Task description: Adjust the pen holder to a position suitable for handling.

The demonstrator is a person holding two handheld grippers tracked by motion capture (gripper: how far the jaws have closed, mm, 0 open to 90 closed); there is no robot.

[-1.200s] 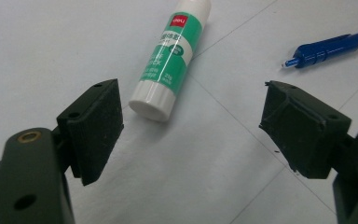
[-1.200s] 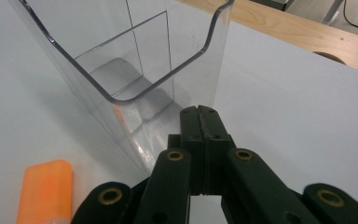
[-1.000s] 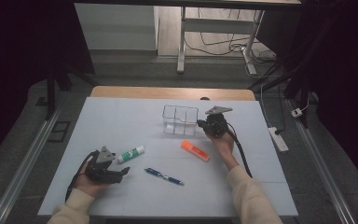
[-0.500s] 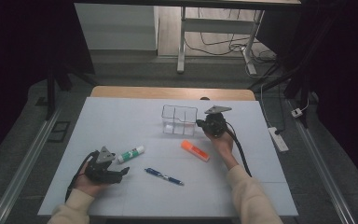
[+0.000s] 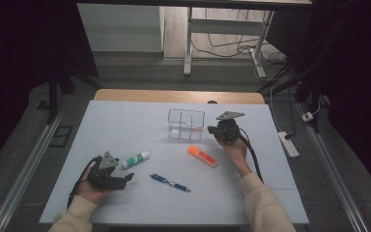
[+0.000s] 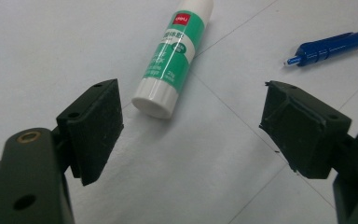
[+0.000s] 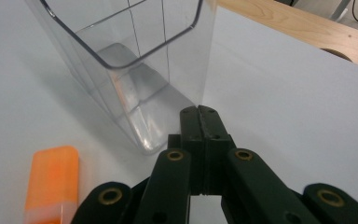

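Observation:
A clear plastic organizer box [image 5: 186, 124] [image 7: 135, 60] stands at mid-table. My right gripper [image 5: 211, 129] [image 7: 200, 114] is shut with nothing between its pads, its tip close to the box's near corner. An orange highlighter [image 5: 202, 156] [image 7: 51, 182] lies just in front of the box. My left gripper [image 5: 128, 177] [image 6: 191, 126] rests at the front left, jaws wide open and empty. A green-and-white glue stick [image 5: 135, 159] [image 6: 172, 60] lies just ahead of it, and a blue pen [image 5: 170, 183] [image 6: 331, 46] lies to its right.
The white table top [image 5: 125, 125] ends in a wooden strip [image 5: 174, 95] at the far edge. A power strip [image 5: 288, 144] lies off the table's right side. Metal rails [image 5: 24, 169] run along both sides.

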